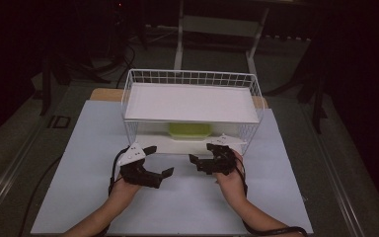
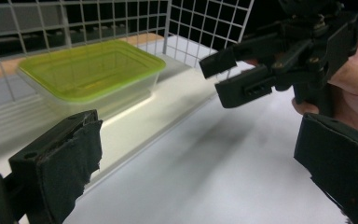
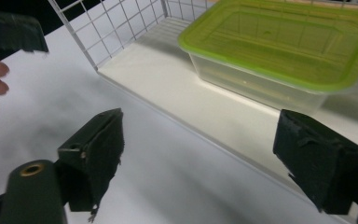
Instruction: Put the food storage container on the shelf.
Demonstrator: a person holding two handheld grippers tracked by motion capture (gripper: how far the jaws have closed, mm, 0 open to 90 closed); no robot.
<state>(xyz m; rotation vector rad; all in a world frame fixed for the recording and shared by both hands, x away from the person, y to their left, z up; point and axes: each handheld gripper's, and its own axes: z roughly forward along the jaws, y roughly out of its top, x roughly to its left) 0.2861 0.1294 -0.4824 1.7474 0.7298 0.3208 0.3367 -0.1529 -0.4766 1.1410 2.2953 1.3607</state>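
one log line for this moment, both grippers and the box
left gripper: open, empty | right gripper: open, empty | clear plastic box with green lid: on lower shelf of white wire rack, untouched

One clear container with a green lid, at centre frame on the lower shelf. One white wire rack, upper centre, with two shelves: an upper one and a lower one. One pale sheet across the lower half of the frame. Two black grippers, one lower left of centre, one lower right of centre. Two hands, one per gripper.
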